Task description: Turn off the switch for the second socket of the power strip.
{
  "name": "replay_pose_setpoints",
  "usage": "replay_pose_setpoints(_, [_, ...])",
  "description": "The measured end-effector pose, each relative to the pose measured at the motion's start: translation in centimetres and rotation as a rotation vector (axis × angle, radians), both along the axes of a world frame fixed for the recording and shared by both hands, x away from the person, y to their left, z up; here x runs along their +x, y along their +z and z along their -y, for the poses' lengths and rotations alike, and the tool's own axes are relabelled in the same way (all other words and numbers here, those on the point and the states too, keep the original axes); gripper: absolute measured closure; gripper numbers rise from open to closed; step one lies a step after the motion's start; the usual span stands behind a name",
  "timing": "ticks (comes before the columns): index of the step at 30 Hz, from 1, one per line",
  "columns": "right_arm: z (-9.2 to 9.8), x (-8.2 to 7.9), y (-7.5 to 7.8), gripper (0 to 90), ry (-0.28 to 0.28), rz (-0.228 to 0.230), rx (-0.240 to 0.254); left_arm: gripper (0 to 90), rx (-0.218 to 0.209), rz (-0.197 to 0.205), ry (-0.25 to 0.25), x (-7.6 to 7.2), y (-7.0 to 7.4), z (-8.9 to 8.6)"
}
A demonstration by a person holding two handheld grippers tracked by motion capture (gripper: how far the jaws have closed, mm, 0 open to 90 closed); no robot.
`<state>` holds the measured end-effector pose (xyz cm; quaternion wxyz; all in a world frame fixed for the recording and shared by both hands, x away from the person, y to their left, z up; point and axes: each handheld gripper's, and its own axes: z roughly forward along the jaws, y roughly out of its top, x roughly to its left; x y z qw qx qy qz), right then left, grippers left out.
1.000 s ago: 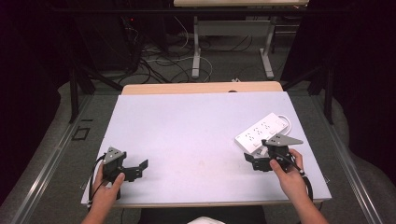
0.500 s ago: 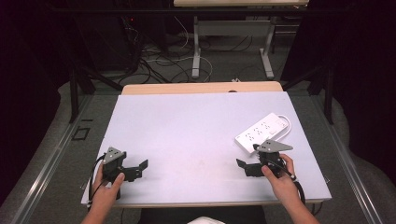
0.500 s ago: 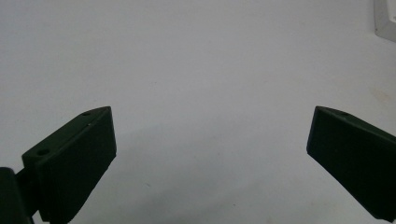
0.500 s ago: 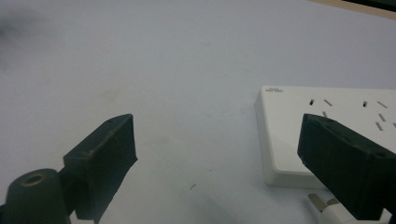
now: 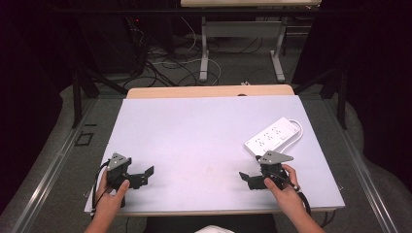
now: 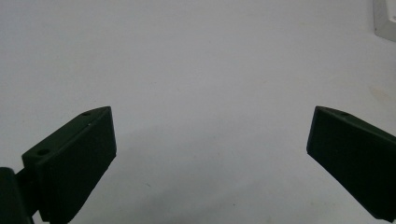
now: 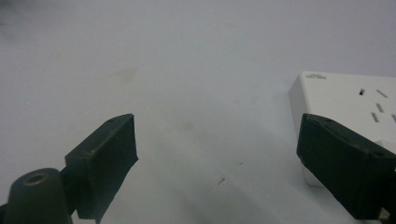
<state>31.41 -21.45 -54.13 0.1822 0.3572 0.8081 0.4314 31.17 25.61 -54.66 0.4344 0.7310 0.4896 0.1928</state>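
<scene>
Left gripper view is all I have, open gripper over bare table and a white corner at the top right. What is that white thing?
Observer: A white power strip, lying at an angle on the right side of the table.
Operator: Is the other gripper holding it?
Observer: No. The right gripper is open close to the strip's near end, with bare table between its jaws.
Operator: Does the strip have a cable?
Observer: Yes, a white cable loops round its far end in the high view.
</scene>
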Motion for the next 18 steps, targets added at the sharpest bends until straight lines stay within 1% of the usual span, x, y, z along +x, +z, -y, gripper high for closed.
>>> replay_pose_setpoints(1, [-0.15,-0.01,-0.12,11.5,-0.003,0.007,0.010,1.5,0.000,-0.001,0.000,0.00,0.00,0.00])
replay_pose_setpoints(3, [-0.29,-0.07,-0.18,11.5,0.004,0.007,-0.001,1.5,0.000,-0.001,-0.001,0.00,0.00,0.00])
replay_pose_setpoints(4, [-0.35,-0.07,-0.20,11.5,0.010,0.002,-0.003,1.5,0.000,-0.001,-0.001,0.00,0.00,-0.01])
replay_pose_setpoints(5, [-0.45,-0.09,-0.27,11.5,0.008,0.007,0.003,1.5,0.000,-0.001,-0.001,0.00,0.00,-0.01])
replay_pose_setpoints(7, [-0.52,-0.12,-0.32,11.5,0.011,0.003,0.001,1.5,-0.001,-0.001,-0.002,-0.01,0.01,-0.01])
replay_pose_setpoints(9, [-0.55,-0.09,-0.36,11.5,0.019,0.009,-0.005,1.5,-0.002,-0.001,-0.001,-0.02,0.01,0.00])
replay_pose_setpoints(11, [-0.69,-0.18,-0.45,11.5,0.012,0.002,0.006,1.5,0.000,0.000,-0.003,0.00,0.01,-0.01])
replay_pose_setpoints(12, [-0.66,-0.16,-0.42,11.5,0.019,-0.004,-0.005,1.5,0.001,0.000,-0.004,0.01,0.01,-0.01])
replay_pose_setpoints(14, [-0.69,-0.15,-0.54,11.6,0.013,0.003,-0.005,1.5,0.002,0.001,-0.004,0.01,0.00,0.00])
replay_pose_setpoints(16, [-0.74,-0.10,-0.72,11.6,0.018,0.011,0.012,1.5,0.002,0.001,-0.005,0.01,0.01,-0.01])
replay_pose_setpoints(17, [-0.64,-0.09,-0.61,11.7,0.025,-0.003,-0.010,1.5,0.002,0.001,-0.004,0.01,0.00,-0.01])
replay_pose_setpoints(18, [-0.66,-0.07,-0.68,11.7,0.024,0.003,-0.002,1.5,0.002,0.000,-0.004,0.02,-0.01,-0.01])
